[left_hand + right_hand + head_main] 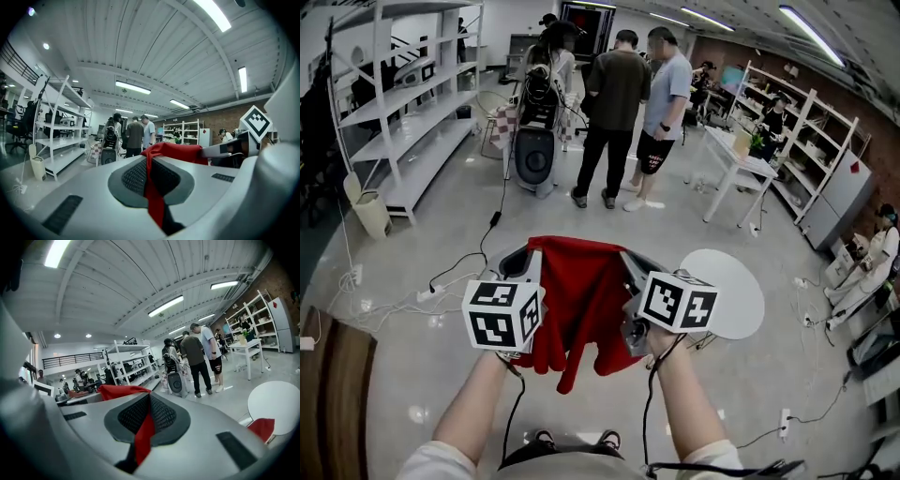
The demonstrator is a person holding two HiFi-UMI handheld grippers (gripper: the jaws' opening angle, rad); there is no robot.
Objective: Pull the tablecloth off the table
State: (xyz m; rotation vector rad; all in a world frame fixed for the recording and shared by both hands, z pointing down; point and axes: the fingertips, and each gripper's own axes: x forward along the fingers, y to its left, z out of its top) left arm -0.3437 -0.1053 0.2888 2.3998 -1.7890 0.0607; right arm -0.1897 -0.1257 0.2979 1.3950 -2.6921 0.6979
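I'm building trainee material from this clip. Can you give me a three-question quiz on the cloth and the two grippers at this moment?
1. True or false: the red tablecloth lies spread over the round white table.
2. Which does the left gripper hold? A: nothing. B: the tablecloth. C: a cable.
3. Fill in: the right gripper is shut on ____.

Key: 1 false, it hangs between the two grippers and the tabletop shows bare. 2 B. 3 the tablecloth.
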